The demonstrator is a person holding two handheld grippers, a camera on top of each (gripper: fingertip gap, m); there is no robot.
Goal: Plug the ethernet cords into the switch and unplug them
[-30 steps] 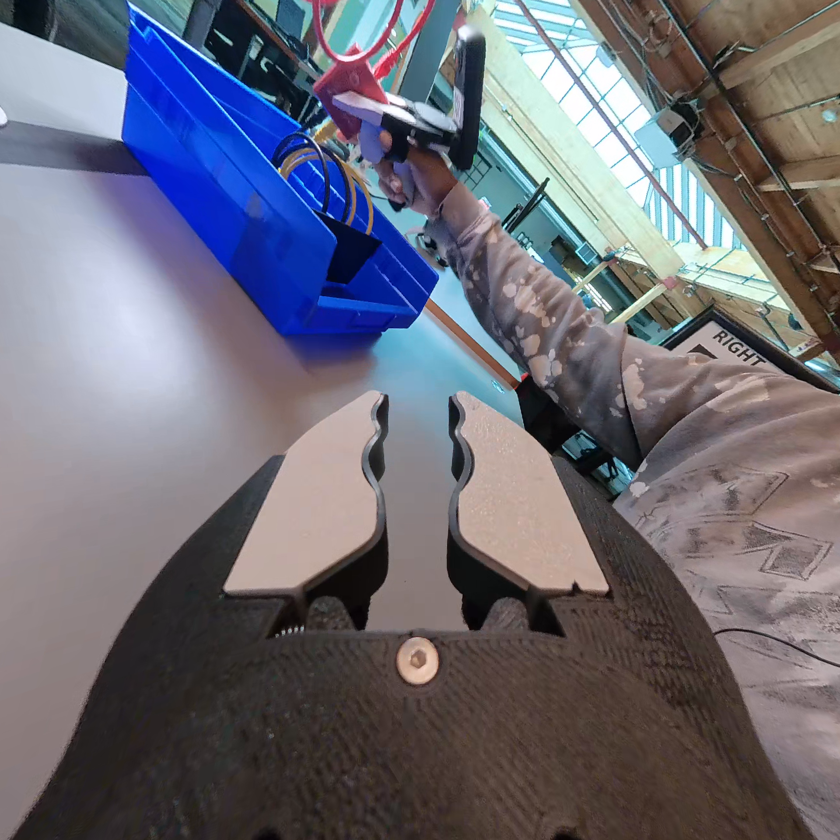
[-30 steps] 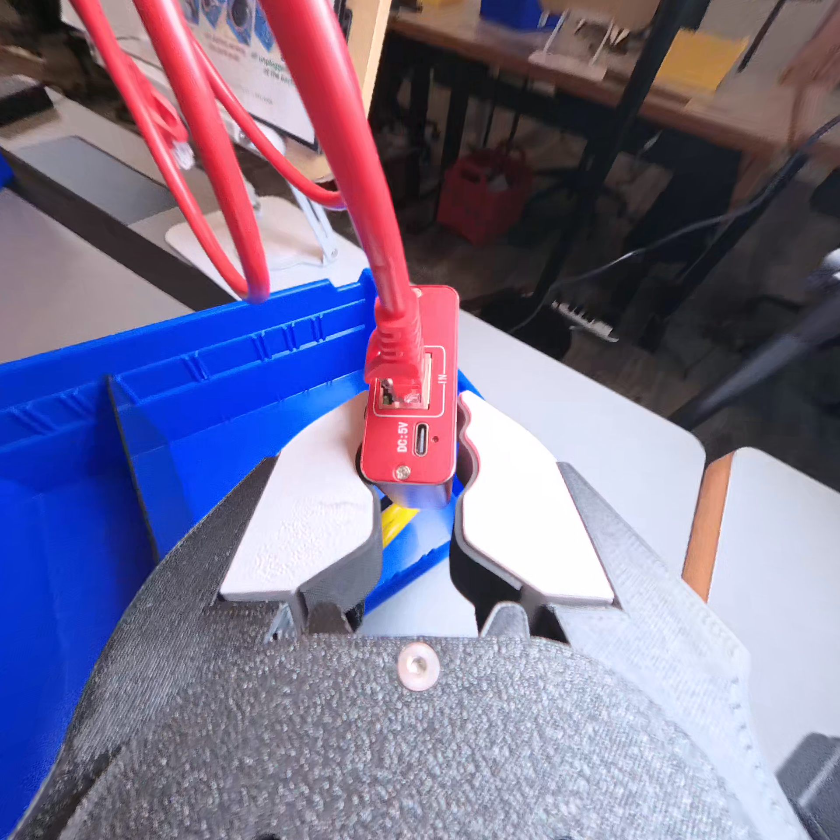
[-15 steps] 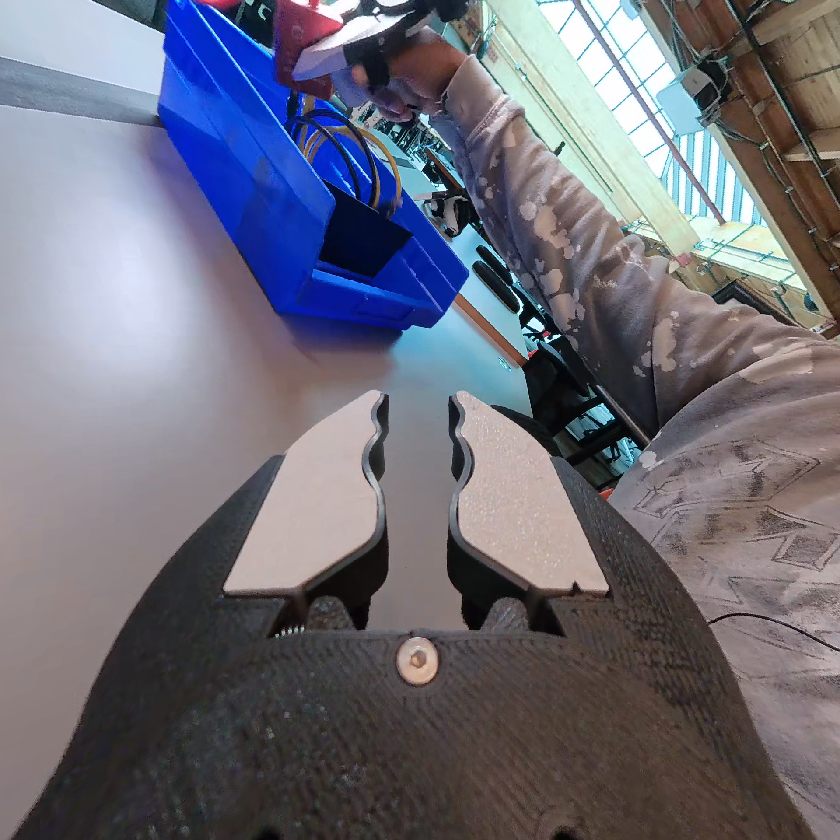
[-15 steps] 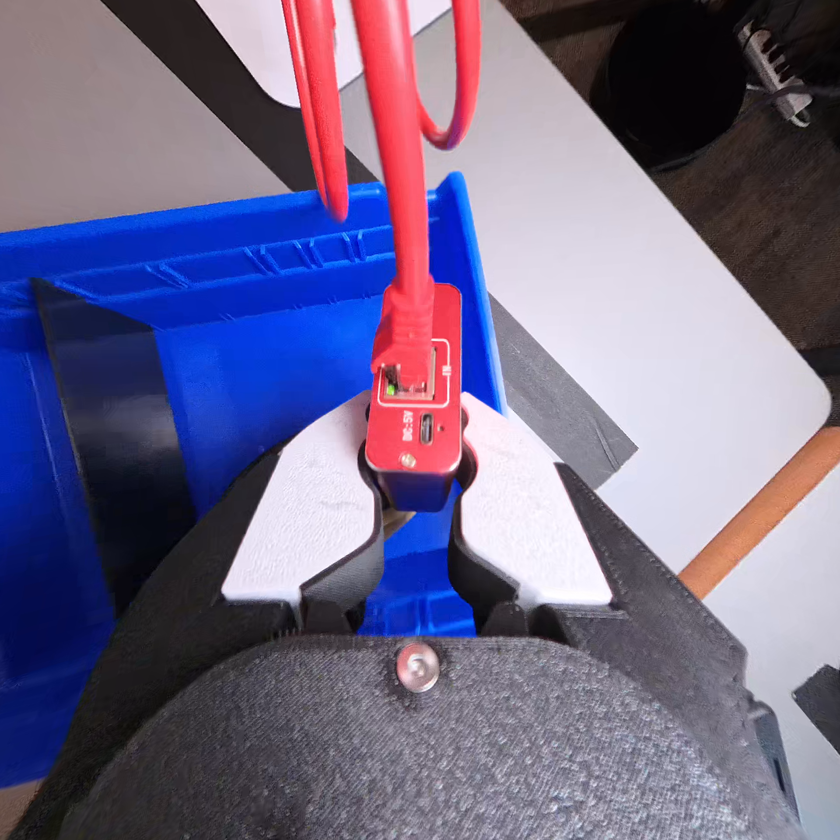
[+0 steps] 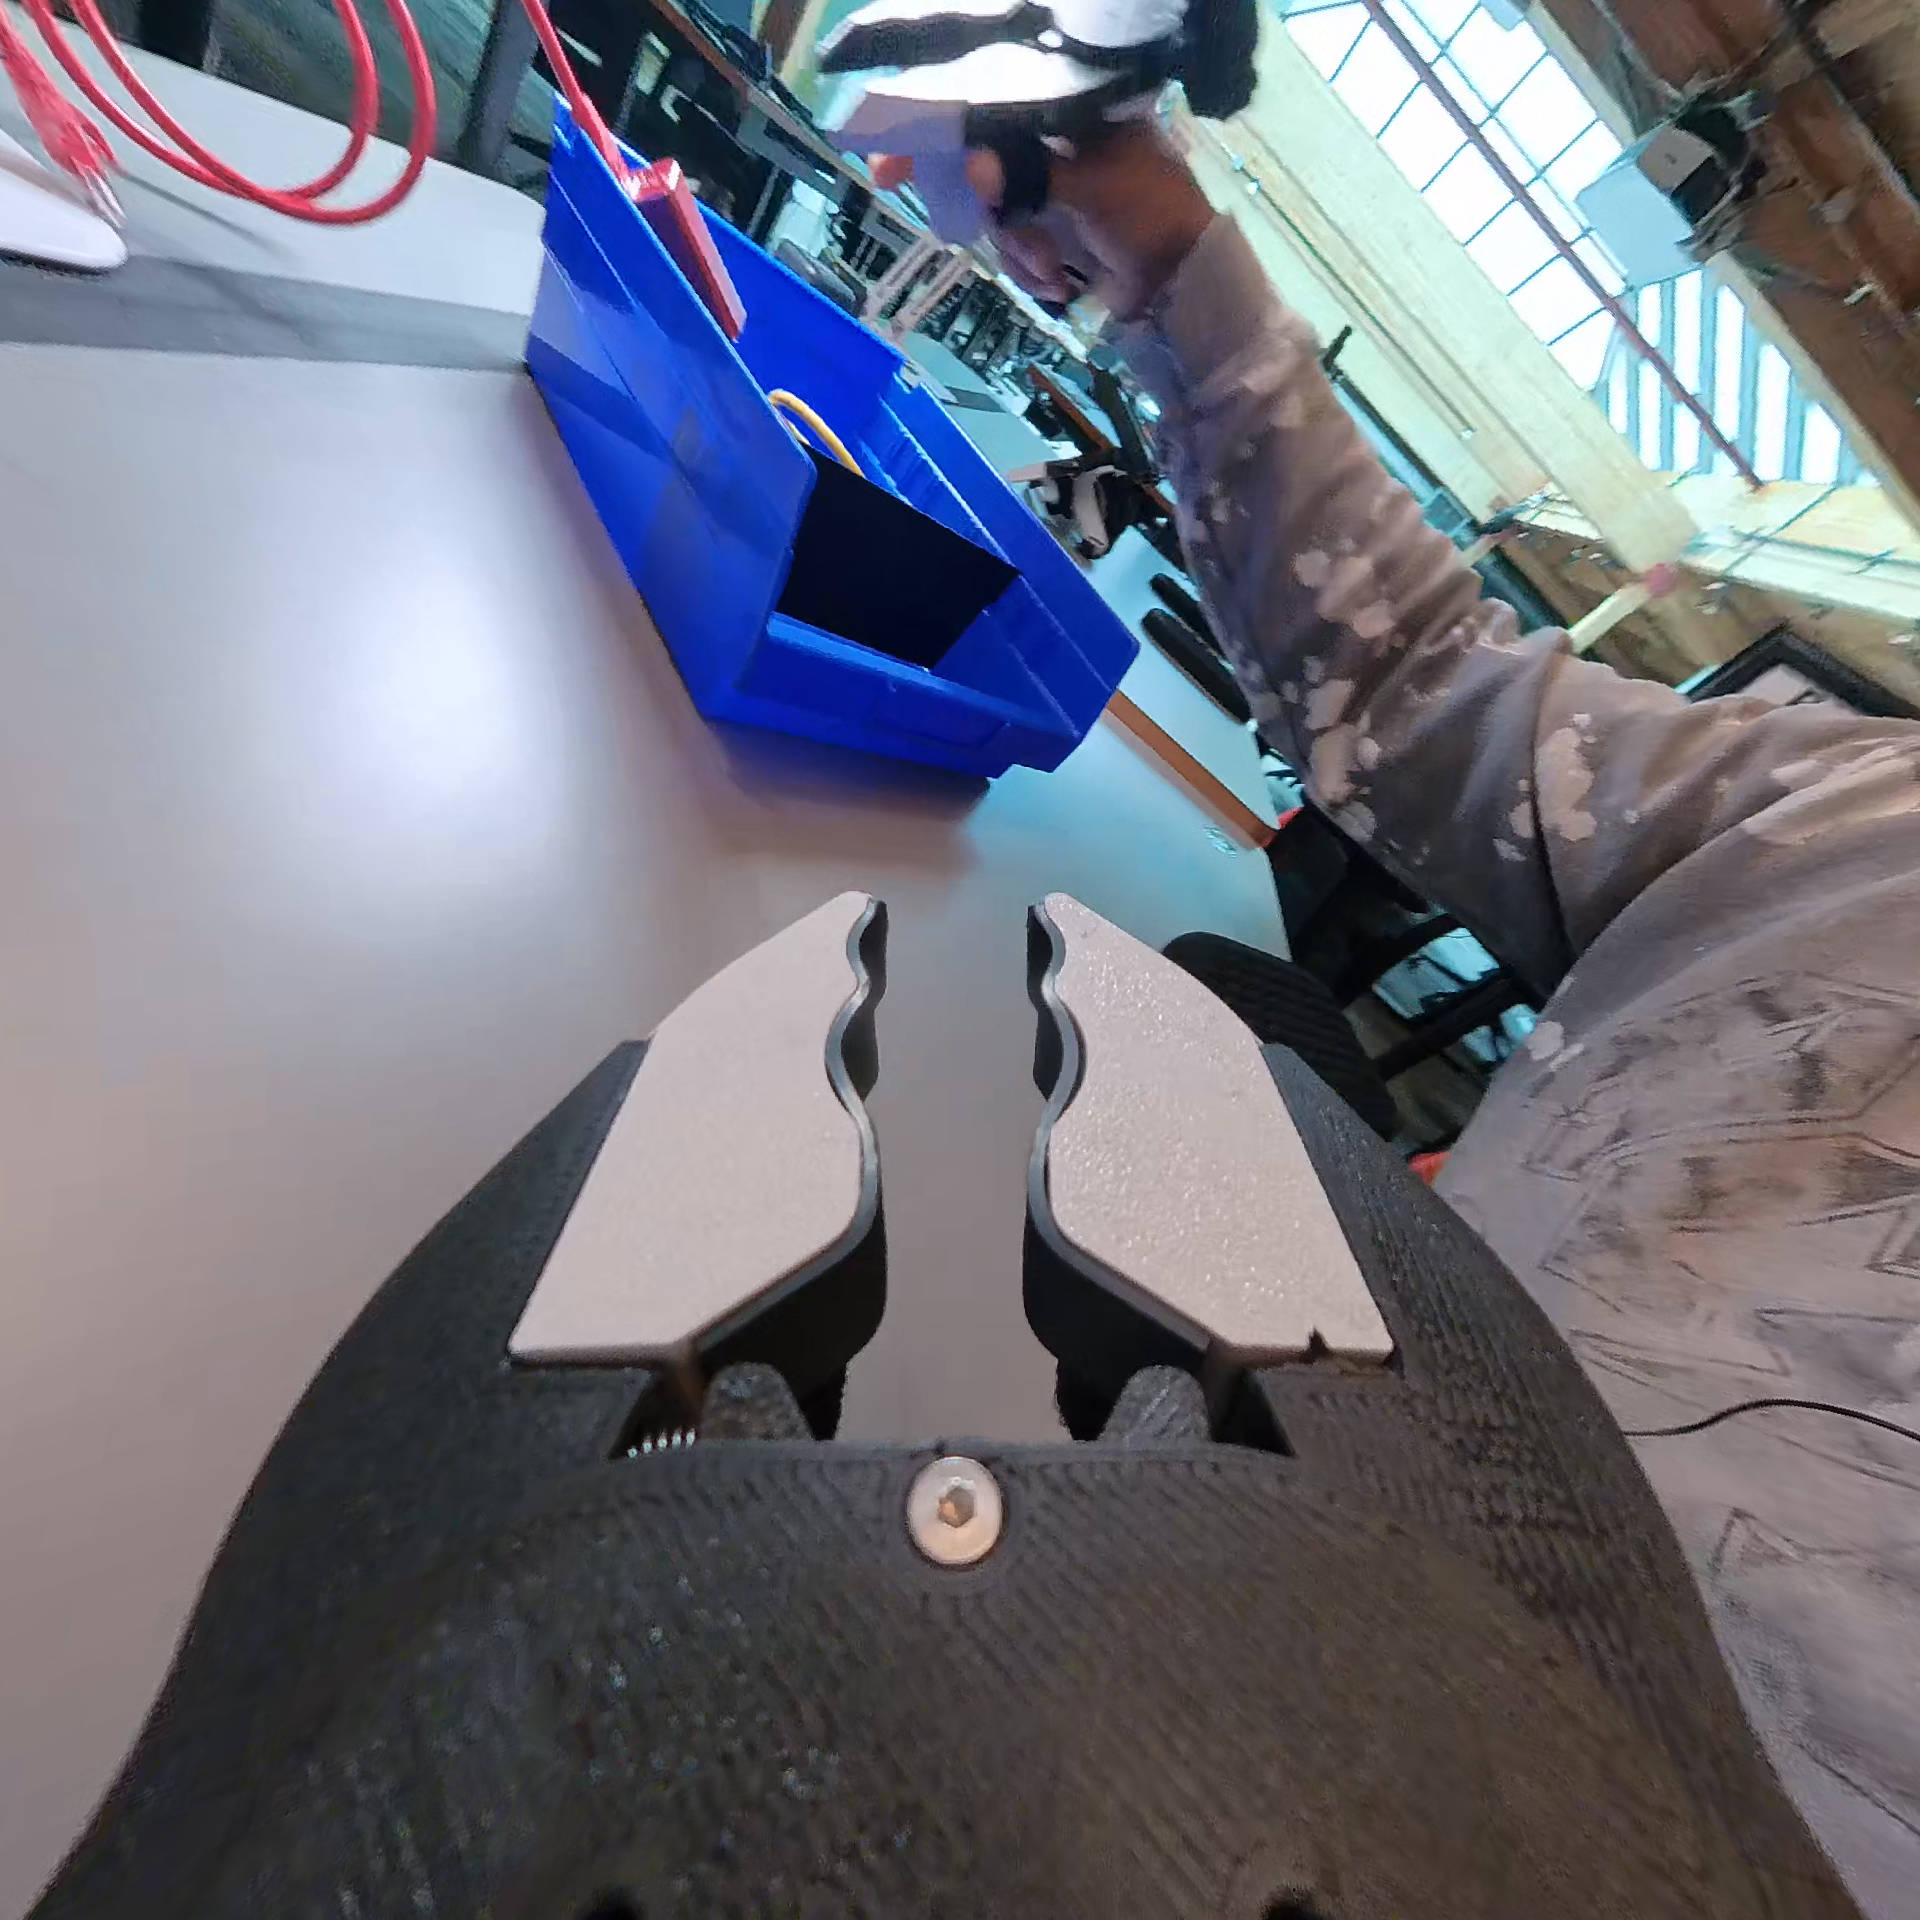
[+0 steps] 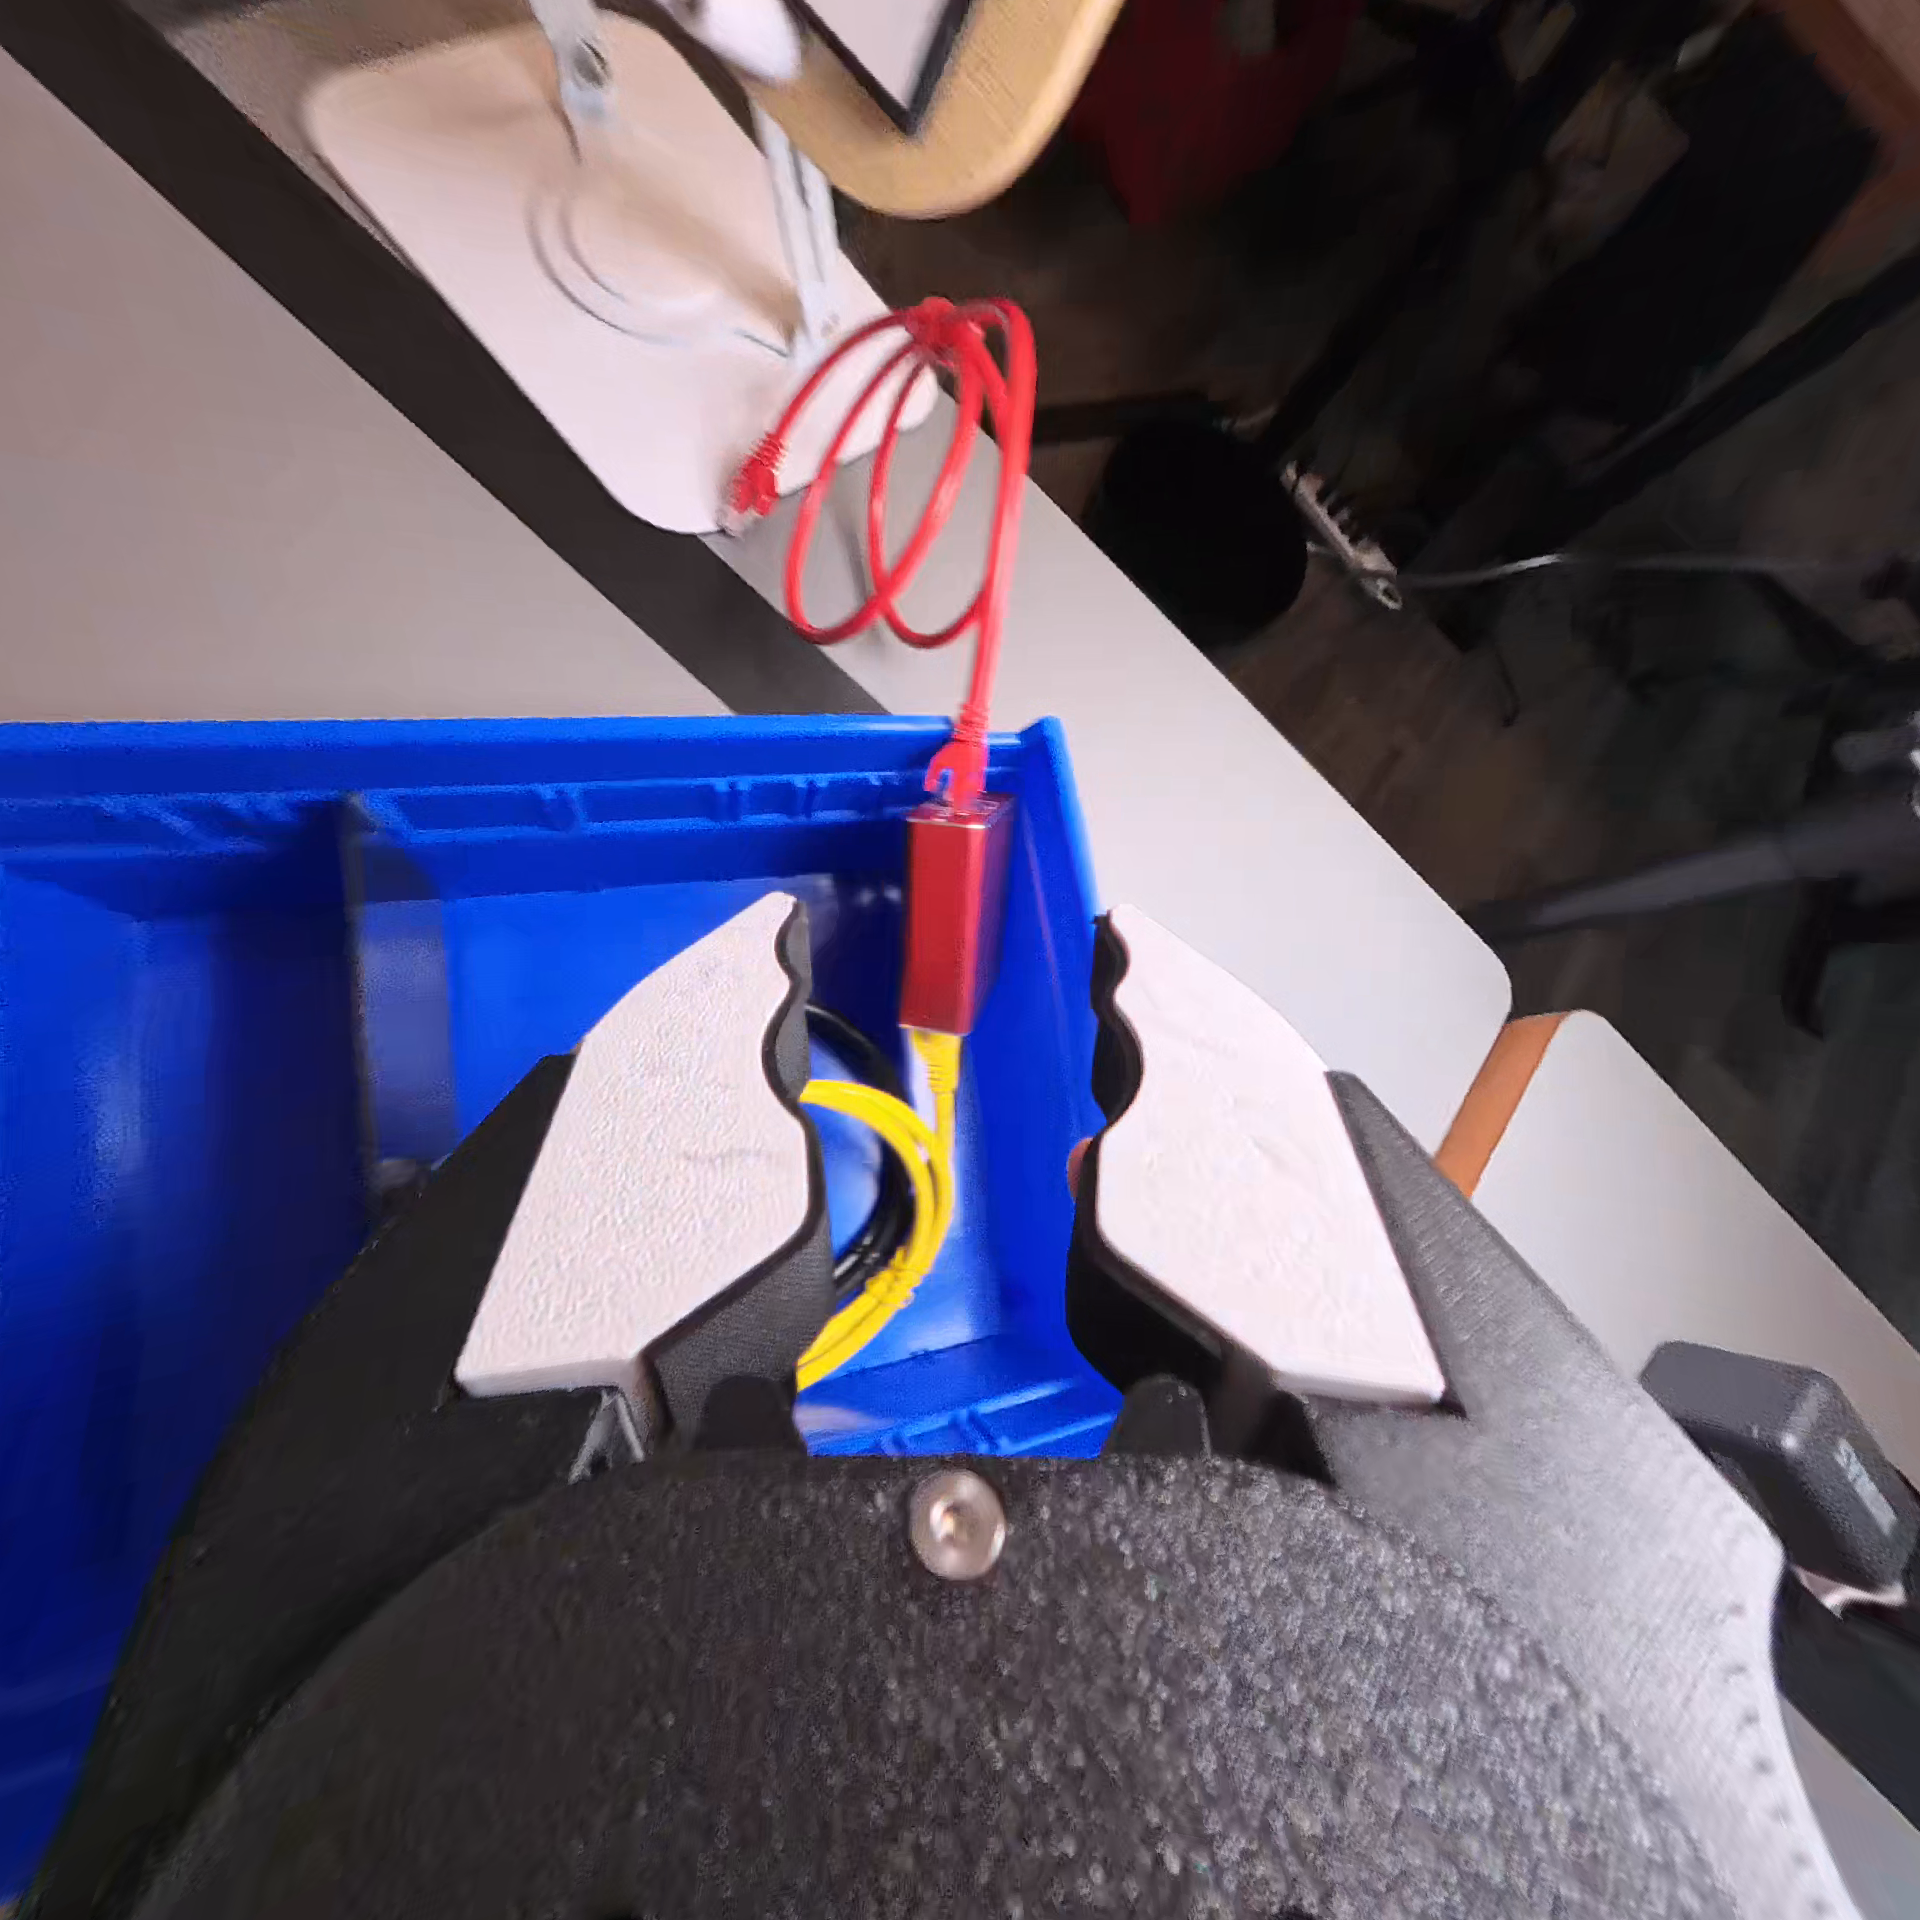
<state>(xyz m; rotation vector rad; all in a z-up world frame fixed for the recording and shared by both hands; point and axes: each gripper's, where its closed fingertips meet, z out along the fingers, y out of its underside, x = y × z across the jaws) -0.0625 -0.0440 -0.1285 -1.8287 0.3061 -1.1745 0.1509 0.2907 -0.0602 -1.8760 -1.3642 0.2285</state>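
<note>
One red switch leans in the far right corner of the blue bin. Two cords are plugged into it: one red cord trailing out past the bin's far wall and one yellow cord coiled inside the bin. The right gripper hangs above the bin, fingers wide and empty. The left gripper, well short of the bin, shows a narrow empty gap.
</note>
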